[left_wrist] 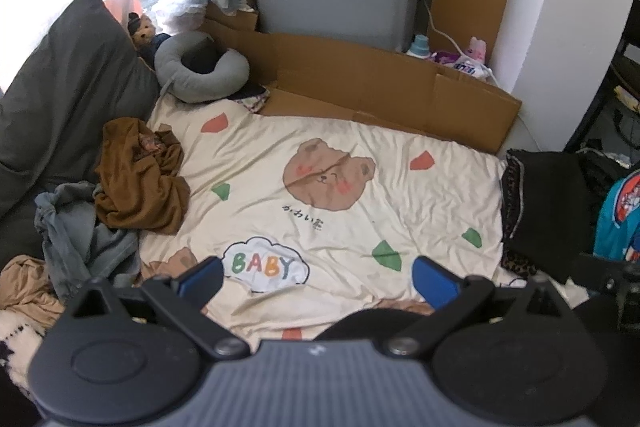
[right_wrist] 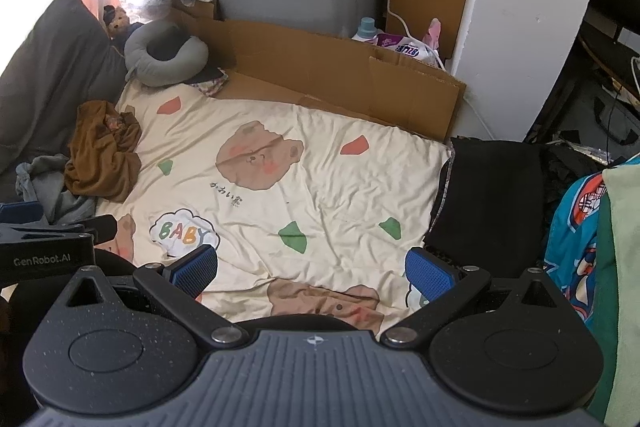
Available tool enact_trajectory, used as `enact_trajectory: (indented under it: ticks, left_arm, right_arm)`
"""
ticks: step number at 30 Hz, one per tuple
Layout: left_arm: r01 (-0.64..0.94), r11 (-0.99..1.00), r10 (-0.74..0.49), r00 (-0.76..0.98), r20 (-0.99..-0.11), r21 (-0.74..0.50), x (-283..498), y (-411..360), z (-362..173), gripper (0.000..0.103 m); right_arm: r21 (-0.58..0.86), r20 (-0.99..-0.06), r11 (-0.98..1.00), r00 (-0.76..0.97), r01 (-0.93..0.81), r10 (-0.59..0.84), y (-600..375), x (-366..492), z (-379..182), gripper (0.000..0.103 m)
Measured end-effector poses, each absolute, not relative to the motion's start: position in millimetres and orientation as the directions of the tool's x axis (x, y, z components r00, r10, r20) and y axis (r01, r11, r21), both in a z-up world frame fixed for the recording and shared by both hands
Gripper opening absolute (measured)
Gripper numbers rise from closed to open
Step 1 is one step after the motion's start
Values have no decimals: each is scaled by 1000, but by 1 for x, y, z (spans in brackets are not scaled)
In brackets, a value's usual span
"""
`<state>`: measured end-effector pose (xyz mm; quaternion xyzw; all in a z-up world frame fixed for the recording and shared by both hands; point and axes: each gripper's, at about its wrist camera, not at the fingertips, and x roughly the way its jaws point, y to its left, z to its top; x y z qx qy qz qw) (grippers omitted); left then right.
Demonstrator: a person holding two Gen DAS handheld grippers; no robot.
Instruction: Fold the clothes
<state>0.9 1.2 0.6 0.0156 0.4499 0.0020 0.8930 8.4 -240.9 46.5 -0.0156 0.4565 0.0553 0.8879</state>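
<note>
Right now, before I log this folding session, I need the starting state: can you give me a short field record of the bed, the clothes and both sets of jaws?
work surface: cream bear-print sheet, wrinkled, nothing on its middle
unfolded clothes: brown garment crumpled at the sheet's left edge; grey garment bunched beside it
right edge: black garment, lying flat
left gripper: jaws open, empty
right gripper: jaws open, empty
folding: not started

Each tool (left_wrist: 316,277) (right_wrist: 312,269) has a ribbed grey body, 2 black linkage arms with silver screws, and blue textured pads (right_wrist: 430,273).
</note>
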Motion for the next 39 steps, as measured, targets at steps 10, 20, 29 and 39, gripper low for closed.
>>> enact_trajectory:
  ticks: [10,20,29,39]
  left_arm:
    - [17,999,19,593,-805,36,1,-4,0,101]
    - [13,999,21,592,-806,36,0,-2,0,101]
    - [24,999,14,594,-804,35,-1,-4,0,101]
    - [19,999,12,595,-804,29,-2,-1,0,101]
  right_arm:
    - [26,-804,995,590,-93,76,-244,7,47,103]
    - [24,-802,995,593,-97,77,-241,4,46,103]
    - [24,-802,995,592,-97,77,-241,4,46,103]
    - [26,-801,995,593,-99,80,-242,6,48,103]
